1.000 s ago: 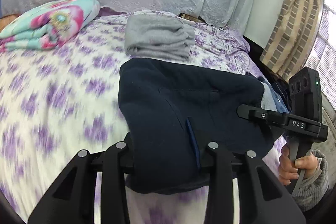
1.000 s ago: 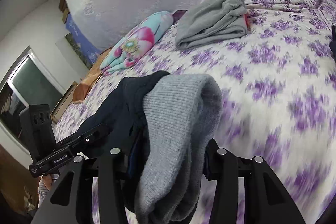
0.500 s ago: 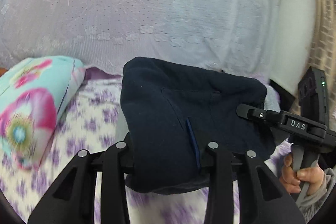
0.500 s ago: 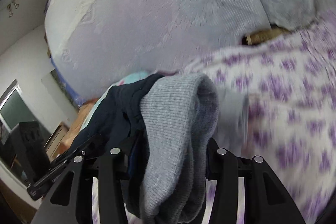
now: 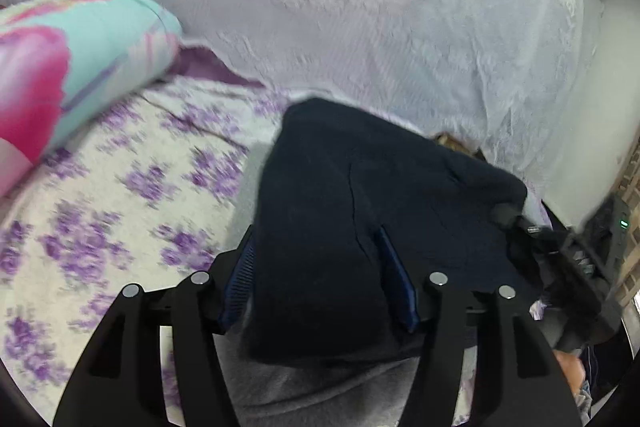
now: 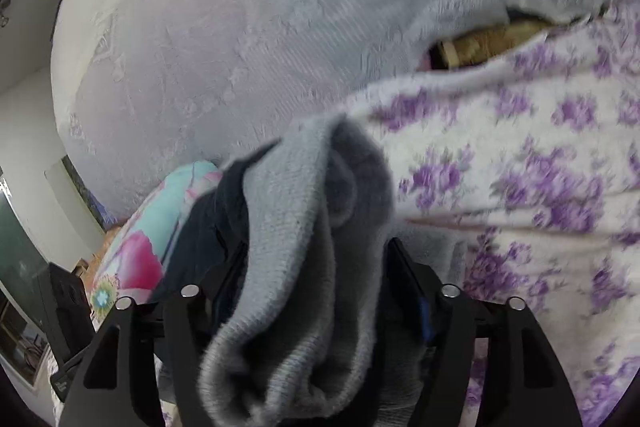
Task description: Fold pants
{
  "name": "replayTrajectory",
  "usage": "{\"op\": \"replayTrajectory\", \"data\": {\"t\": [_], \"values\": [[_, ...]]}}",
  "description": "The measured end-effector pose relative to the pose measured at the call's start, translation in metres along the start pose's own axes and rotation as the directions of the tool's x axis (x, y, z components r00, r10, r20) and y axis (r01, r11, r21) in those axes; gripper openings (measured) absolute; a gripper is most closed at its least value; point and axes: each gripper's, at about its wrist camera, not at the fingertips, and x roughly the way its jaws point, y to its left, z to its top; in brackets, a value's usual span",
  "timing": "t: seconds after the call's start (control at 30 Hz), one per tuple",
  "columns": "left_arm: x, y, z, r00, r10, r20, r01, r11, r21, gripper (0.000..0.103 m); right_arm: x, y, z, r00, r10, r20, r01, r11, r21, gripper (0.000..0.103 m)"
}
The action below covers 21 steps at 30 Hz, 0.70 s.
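Both hand-held grippers are clamping the folded pants above a bed. In the left wrist view, the left hand-held gripper is pinching the dark navy pants between its blue-padded fingers, the cloth bulging up and forward out of the jaws and draping rightward to the right hand-held gripper, which is gripping the far corner of the same bundle. A hand is showing at the lower right edge, below that tool.

In the right wrist view, the right hand-held gripper is closing on a thick wad of the pants, grey ribbed fabric outermost and navy cloth behind it to the left, filling the gap between the jaws and spilling down over them.

The bundle is sitting over the purple-flowered bedspread, near a grey folded garment lying just under the left tool. A teal and pink floral blanket is lying at the left, and a pale lace cover is rising behind the bed.
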Motion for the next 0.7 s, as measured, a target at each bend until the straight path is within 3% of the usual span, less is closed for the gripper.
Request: {"op": "replayTrajectory", "data": {"t": [0.1,0.17,0.23,0.3,0.37,0.4,0.47,0.57,0.7], "values": [[-0.019,-0.002,0.012,0.997,0.038,0.070,-0.038,0.999,0.001,0.058,-0.038,0.010,0.013,0.987,-0.024,0.159,0.028,0.999,-0.028,0.078],[-0.025,-0.005,0.021,0.994,0.029,0.103,-0.028,1.000,-0.004,0.059,-0.060,0.021,0.017,0.965,-0.016,0.262,0.031,0.998,-0.052,0.077],[-0.027,-0.016,0.026,0.992,0.015,0.125,-0.016,1.000,0.006,0.065,-0.062,0.040,0.022,0.959,-0.004,0.285,0.039,0.992,-0.118,0.057],[-0.017,-0.031,0.028,0.994,0.019,0.108,-0.023,0.999,0.036,0.071,-0.050,0.057,0.022,0.963,-0.006,0.270,0.063,0.977,-0.203,0.035],[0.012,-0.048,0.022,0.996,0.074,0.045,-0.078,0.992,0.101,0.075,-0.019,0.064,0.015,0.977,-0.069,0.200,0.122,0.957,-0.263,0.019],[0.024,-0.050,0.018,0.993,0.112,0.023,-0.114,0.986,0.122,0.075,0.012,0.051,0.010,0.986,-0.132,0.104,0.155,0.953,-0.261,0.016],[0.046,-0.054,0.003,0.986,0.165,-0.006,-0.161,0.969,0.185,0.075,0.040,0.020,-0.003,0.984,-0.174,0.035,0.178,0.961,-0.211,0.016],[0.039,-0.063,-0.002,0.982,0.184,0.040,-0.188,0.953,0.236,0.076,0.043,0.002,0.003,0.992,-0.125,0.022,0.127,0.979,-0.157,0.016],[0.039,-0.051,-0.003,0.988,0.151,0.024,-0.153,0.966,0.207,0.079,0.043,0.013,-0.003,0.985,-0.165,0.054,0.173,0.960,-0.222,0.016]]}}
